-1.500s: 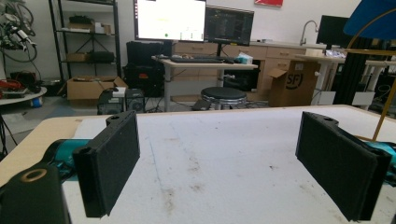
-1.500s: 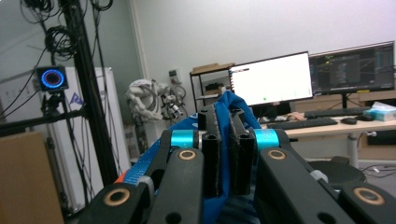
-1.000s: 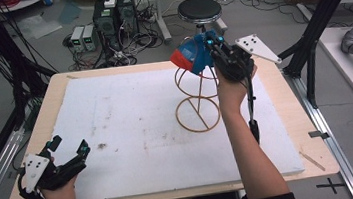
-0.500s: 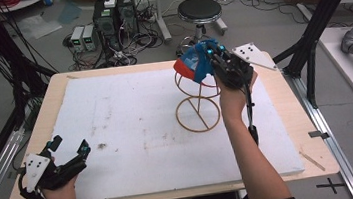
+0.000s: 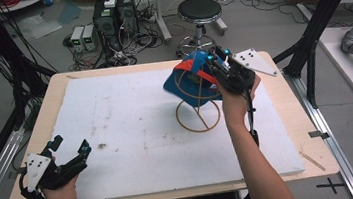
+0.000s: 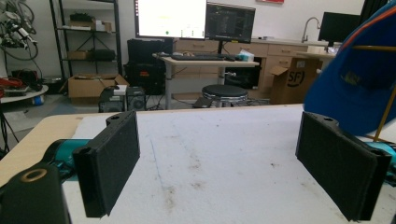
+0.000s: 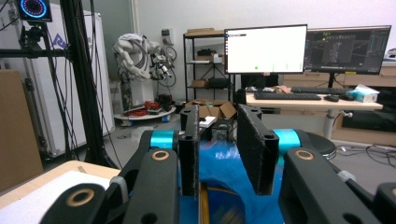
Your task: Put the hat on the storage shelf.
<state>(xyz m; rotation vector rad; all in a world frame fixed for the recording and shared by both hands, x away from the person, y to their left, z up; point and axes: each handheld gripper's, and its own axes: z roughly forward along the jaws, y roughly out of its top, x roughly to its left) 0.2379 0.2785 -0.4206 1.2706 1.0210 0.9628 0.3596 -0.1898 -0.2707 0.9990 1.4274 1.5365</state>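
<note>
Your left gripper (image 5: 72,154) sits low at the near-left corner of the white foam-covered table (image 5: 133,134), jaws spread wide with nothing between them. The left gripper view confirms it: two black pads far apart, bare stained foam in the gap, and the blue cap's side at the right edge with a gold wire crossing it.

Centre-right in the high view, the blue fabric cap with a red-orange brim (image 5: 187,78) rests on top of the gold wire stand (image 5: 196,108), tilted toward the left. The stand's ring base lies flat on the foam.

Your right gripper (image 5: 218,63) is at the cap's right side, up on the crown. Its jaws have just been opening; in the right gripper view (image 7: 219,154) they stand at a narrow gap, blue fabric below and between them, a strip of gold wire under the left jaw. Whether the pads touch the cloth I can't tell.

Readable text: "SF" on the cardboard box (image 6: 294,79) in the left gripper view. Monitor text is too small.
</note>
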